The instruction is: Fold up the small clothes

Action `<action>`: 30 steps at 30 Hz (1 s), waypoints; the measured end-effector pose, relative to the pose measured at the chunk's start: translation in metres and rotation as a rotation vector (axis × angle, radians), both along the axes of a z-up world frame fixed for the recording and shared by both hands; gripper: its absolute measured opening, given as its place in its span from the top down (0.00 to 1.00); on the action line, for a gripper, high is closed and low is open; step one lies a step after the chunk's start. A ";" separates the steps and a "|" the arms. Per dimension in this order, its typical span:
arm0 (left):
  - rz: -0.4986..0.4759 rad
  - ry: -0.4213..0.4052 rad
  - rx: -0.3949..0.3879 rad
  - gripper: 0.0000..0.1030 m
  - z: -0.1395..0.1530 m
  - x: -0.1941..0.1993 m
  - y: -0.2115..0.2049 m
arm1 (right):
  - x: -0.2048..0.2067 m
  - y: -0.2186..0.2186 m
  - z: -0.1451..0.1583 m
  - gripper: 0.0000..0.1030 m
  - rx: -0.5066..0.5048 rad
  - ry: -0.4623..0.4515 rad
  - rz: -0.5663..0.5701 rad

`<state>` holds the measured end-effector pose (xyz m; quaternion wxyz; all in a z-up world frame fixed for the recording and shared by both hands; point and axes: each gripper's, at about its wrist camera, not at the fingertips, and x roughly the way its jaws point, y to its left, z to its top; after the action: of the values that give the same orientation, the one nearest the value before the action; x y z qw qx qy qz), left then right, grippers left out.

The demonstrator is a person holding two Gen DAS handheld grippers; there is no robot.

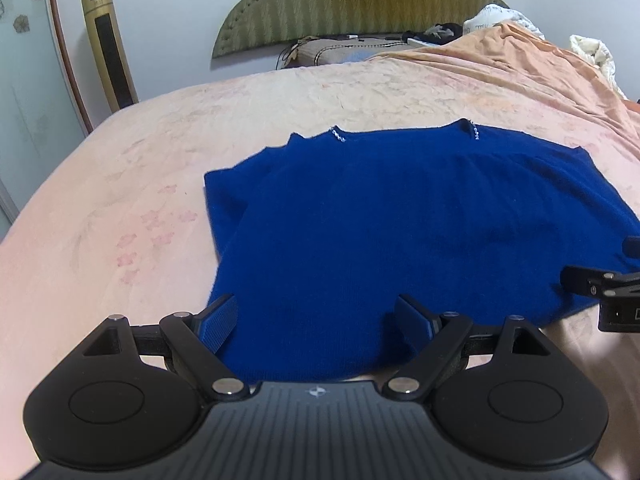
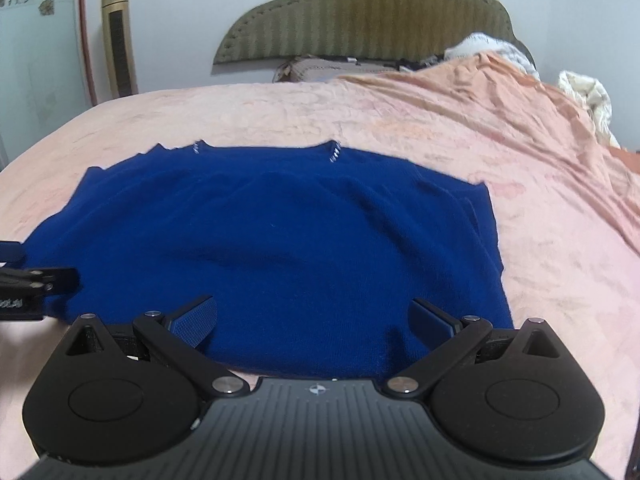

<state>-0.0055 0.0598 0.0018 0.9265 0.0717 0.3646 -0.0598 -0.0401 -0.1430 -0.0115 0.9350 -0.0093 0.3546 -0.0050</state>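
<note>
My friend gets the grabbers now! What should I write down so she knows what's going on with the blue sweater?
Left gripper: open, holding nothing, at the near hem of the dark blue knit sweater, toward its left side.
Right gripper: open, holding nothing, at the same hem toward the right side.
The sweater lies spread flat on the pink bed cover, neckline away from the grippers. Its sleeves appear tucked in, though I cannot be sure.
Done: sweater laid out.
Left: probably pinch the near hem with both grippers and fold it toward the neckline.
</note>
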 end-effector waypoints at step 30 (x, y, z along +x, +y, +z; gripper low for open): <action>0.025 0.092 -0.169 0.58 -0.009 0.195 0.019 | 0.189 -0.108 -0.006 0.88 0.137 0.069 0.034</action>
<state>0.1898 0.0787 -0.0069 0.9122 -0.0143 0.4011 -0.0821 0.1493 -0.2512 -0.0171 0.9206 0.0484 0.3858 0.0357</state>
